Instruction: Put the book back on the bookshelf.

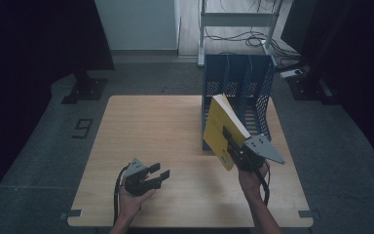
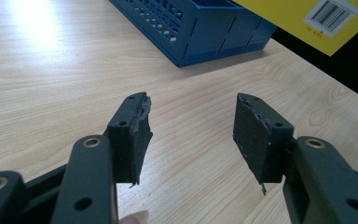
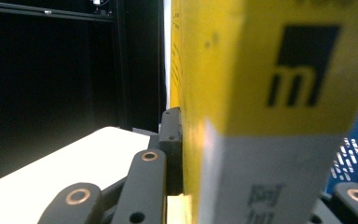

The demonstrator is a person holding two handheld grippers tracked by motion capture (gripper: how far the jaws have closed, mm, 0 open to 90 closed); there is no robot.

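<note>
A: Where do we find the yellow book (image 1: 222,127)?

B: We hold it clamped in the right gripper (image 1: 234,148), raised above the table (image 1: 146,126) and tilted, its top corner leaning toward the blue file rack (image 1: 238,87). In the right gripper view the jaws press flat against both covers, with the spine facing the camera.

A: What room do we have around its edges?

B: The book's lower corner hangs clear of the tabletop. Its upper edge sits just in front of the rack's open compartments; from the high view we cannot tell whether it touches a divider. The rack's perforated walls stand directly behind it.

A: State of the other tool?

B: The left gripper (image 1: 158,176) is released: its jaws stand apart with nothing between them, low over the near left part of the table, well apart from the book.

A: Surface and surroundings?

B: The table is light wood grain, bare to the left of the rack. Grey floor surrounds it; cables (image 1: 253,39) and a white frame (image 1: 238,19) lie beyond the far edge, with dark screens at both sides.
</note>
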